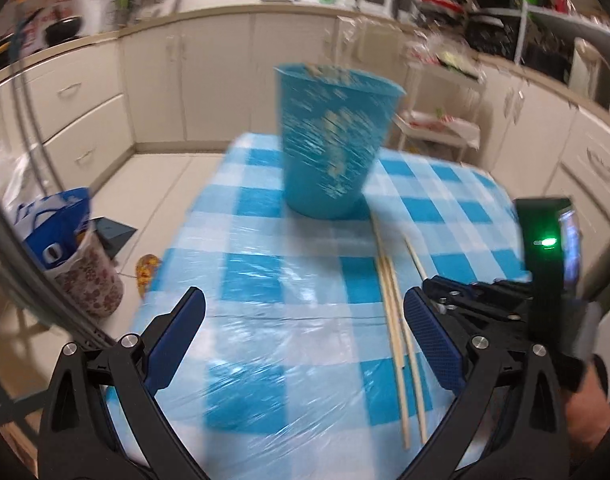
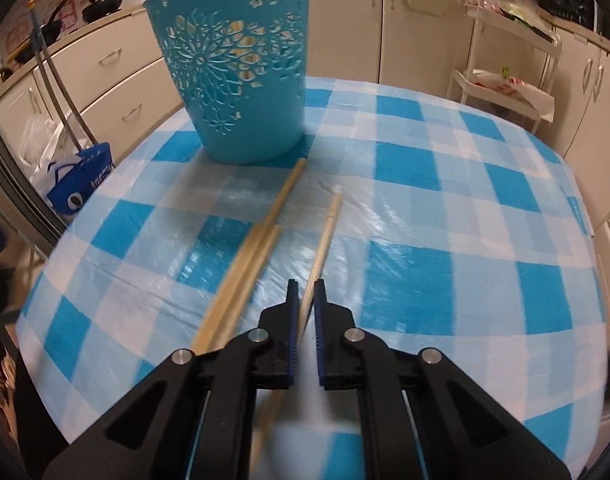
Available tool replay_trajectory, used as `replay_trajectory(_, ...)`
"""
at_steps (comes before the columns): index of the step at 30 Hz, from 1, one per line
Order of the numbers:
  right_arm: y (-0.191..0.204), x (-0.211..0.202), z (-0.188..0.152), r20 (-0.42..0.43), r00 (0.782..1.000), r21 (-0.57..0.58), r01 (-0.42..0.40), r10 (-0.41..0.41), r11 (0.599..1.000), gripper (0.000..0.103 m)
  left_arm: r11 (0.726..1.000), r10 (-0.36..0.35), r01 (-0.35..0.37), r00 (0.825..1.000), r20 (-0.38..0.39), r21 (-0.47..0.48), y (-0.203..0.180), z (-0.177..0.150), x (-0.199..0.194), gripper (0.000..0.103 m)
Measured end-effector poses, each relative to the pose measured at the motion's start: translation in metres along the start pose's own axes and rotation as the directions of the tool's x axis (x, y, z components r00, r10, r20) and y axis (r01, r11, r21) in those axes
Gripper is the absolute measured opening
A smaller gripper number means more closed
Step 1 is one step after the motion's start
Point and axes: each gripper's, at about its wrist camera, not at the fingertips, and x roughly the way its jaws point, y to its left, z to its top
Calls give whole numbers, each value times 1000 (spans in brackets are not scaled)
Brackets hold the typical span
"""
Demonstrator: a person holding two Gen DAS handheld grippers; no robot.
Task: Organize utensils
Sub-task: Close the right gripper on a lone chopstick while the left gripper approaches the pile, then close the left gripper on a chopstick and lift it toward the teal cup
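Right hand-held gripper [image 2: 307, 294] clamped on single chopstick [image 2: 325, 236], low over checked tabletop [image 2: 445, 208]. Left hand-held gripper [image 1: 305, 332] spread wide, empty. Three more chopsticks [image 1: 393, 300] lying loose (basket's contents unreadable). Blue cutout basket [image 2: 233, 68] stands beyond. Sorting barely begun.

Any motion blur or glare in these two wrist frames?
Left wrist: heavy motion smear on the blue basket and the background; chopsticks fairly clear. Right wrist: basket sharp, only the near chopsticks smeared. Both views: plastic glare on the checked tablecloth, strong fisheye bending.
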Motion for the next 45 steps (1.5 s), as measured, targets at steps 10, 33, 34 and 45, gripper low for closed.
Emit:
replay_trajectory(10,-34,-9,-12,23,997,83,-82,80,993,6,996,40,-28,990,-133,89,-39,4,72,92)
replay_trajectory(33,-36,-5,-4,21,995,80,-95,94,992,11,989,39,-7,976,-212,150,-41,4,95,74)
replay_trajectory(34,-35,-4,-3,19,996,75,-92,91,993,11,988,41,-7,976,-216,156,-42,4,96,72)
replay_trajectory(45,-26,1,2,-12,998,12,-59,59,998,6,972,-46,97,972,-232,212,-63,5,95,21)
